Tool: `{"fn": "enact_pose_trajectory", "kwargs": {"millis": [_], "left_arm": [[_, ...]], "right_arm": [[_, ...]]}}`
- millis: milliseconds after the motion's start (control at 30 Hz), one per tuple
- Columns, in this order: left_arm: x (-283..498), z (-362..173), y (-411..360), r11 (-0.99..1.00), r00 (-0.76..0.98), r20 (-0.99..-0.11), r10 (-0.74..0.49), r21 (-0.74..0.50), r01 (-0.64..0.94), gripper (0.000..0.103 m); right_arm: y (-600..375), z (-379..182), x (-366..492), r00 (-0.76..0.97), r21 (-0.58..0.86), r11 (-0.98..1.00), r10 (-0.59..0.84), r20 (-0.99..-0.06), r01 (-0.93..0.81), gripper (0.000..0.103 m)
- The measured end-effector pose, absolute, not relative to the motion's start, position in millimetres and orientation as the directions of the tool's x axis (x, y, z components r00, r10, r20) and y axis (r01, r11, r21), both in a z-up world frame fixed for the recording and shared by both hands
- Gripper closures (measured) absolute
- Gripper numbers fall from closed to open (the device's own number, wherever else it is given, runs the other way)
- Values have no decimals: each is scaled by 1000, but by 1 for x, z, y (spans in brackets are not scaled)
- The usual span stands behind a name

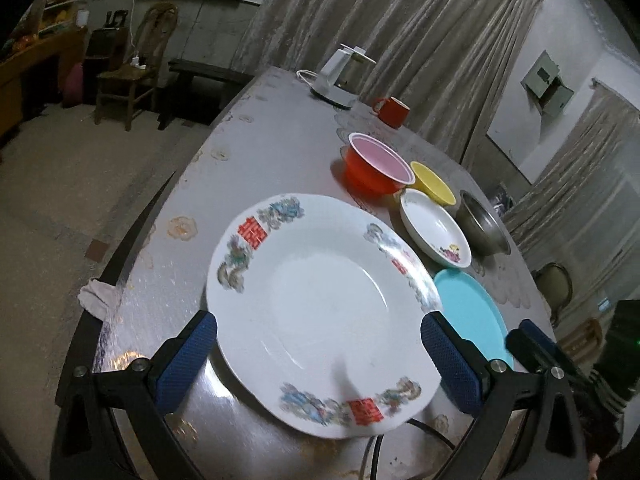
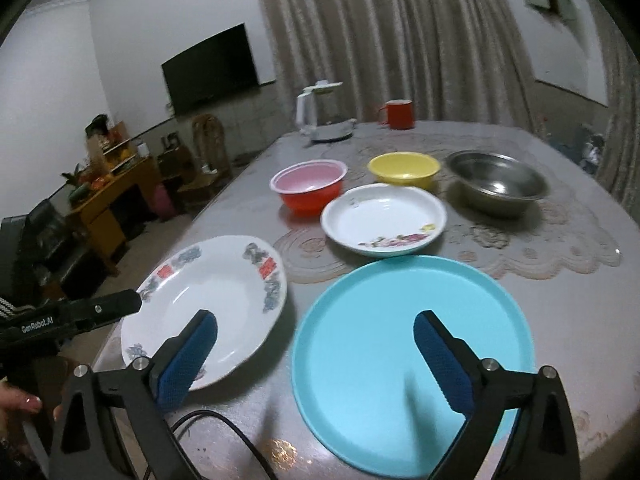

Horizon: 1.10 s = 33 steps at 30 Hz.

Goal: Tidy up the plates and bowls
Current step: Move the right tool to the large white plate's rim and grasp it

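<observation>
Turquoise plastic plate [image 2: 412, 364] is lying at twelve o'clock between the right gripper [image 2: 316, 356]'s spread, empty fingers; the left gripper [image 1: 320, 360], fingers apart, is straddling the dragon-patterned plate [image 1: 320, 304].

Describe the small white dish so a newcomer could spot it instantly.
On the grey table, look just beyond the big turquoise plate. The small white dish sits there, in front of the yellow bowl. Unlike the larger white plate with red-and-blue rim motifs, it has one pink flower spray inside.

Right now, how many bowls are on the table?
3: a red bowl at the back left, a yellow bowl beside it, and a metal bowl at the right. None looks hidden.
</observation>
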<state>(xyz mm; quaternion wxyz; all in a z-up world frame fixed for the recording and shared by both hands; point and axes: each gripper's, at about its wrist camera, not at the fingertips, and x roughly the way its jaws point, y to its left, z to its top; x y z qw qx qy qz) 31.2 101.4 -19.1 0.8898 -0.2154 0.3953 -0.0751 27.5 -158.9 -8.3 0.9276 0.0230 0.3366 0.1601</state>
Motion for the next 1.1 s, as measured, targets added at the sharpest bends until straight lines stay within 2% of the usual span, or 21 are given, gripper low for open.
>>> {"fn": "enact_pose_trajectory", "kwargs": {"millis": [333,533,633,767,833,1033,1100], "left_arm": [[33,-27,127,887,741,-605,-291,-461,-28,2],[37,-37,135,872,749,-588,-306,-488,-27,6],[37,-41,137,860,756,-569,-324,-510,-15,13],[42,-45,129,871,739,-583,-338,-490,12,27],[44,-49,124,875,724,-594,-350,-484,26,31],[52,-60,116,881,695,-617,-369,-470,51,40],[54,-62,113,884,692,-618,-374,-462,65,43]], "right_arm": [[-124,-23,61,648,167,900,409,-643,-403,1],[-103,-31,76,657,92,900,378,-652,-427,1],[-101,-37,86,645,102,899,381,-662,-426,1],[-101,-43,95,620,131,892,400,-675,-432,5],[-100,-47,101,605,145,890,406,-685,-432,6],[-96,-57,111,572,172,875,433,-697,-453,23],[-96,-61,115,553,192,869,445,-704,-456,32]]}}
